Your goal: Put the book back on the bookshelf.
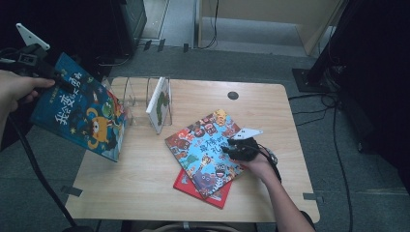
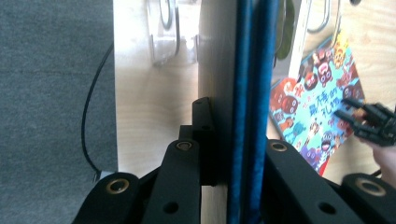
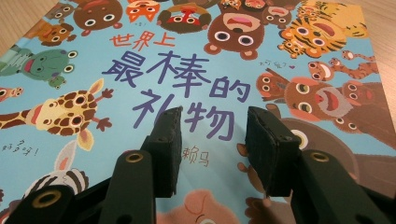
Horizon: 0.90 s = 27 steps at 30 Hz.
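Black jaws of the left gripper (image 2: 233, 154) clamp the dark blue picture book (image 1: 80, 108) edge-on, lifted beside the clear rack (image 1: 138, 96), seemingly for shelving. Right gripper (image 3: 212, 140), jaws apart and empty, rests over the animal-cover book (image 3: 196, 60) atop a red book (image 1: 203, 193).

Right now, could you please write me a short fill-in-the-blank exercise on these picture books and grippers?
1. The left gripper holds the dark blue picture book ____ the table.
2. The light blue animal-cover book lies on a ____ book.
3. The right gripper has ____ jaws.
4. A white book stands in the clear ____.

Missing: above; red; open; rack
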Tool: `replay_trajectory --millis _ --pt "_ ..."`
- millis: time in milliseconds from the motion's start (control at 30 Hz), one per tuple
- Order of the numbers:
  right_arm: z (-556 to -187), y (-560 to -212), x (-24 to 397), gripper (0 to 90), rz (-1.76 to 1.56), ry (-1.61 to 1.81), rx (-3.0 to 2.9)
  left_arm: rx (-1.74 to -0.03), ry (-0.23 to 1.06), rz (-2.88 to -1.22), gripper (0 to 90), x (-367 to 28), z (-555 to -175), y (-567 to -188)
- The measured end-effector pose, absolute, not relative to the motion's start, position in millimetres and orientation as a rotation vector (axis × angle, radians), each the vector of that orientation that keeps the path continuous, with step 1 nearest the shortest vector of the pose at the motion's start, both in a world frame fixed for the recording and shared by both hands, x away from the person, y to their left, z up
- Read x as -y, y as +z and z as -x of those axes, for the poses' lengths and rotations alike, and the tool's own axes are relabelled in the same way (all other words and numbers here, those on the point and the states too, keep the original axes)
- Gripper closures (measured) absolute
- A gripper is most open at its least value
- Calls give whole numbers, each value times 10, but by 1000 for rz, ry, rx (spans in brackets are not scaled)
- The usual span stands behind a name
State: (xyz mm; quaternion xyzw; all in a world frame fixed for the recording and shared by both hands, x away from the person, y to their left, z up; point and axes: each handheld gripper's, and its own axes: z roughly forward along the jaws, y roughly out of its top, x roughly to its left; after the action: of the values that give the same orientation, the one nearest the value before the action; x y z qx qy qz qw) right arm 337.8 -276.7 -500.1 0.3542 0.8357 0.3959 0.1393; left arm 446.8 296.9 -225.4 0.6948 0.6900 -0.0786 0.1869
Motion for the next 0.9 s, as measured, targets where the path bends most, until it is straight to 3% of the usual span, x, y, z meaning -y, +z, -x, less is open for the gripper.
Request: replay_trajectory --millis 400,900 --pt "-3376 -5006 2769 563 -1021 1149 -2410 -1931 -127 -1875 835 -2961 -4736 -2409" --pt "-3358 -5012 2772 563 -1026 1151 -2401 -1947 -103 -1841 832 -2965 -4906 -2631"
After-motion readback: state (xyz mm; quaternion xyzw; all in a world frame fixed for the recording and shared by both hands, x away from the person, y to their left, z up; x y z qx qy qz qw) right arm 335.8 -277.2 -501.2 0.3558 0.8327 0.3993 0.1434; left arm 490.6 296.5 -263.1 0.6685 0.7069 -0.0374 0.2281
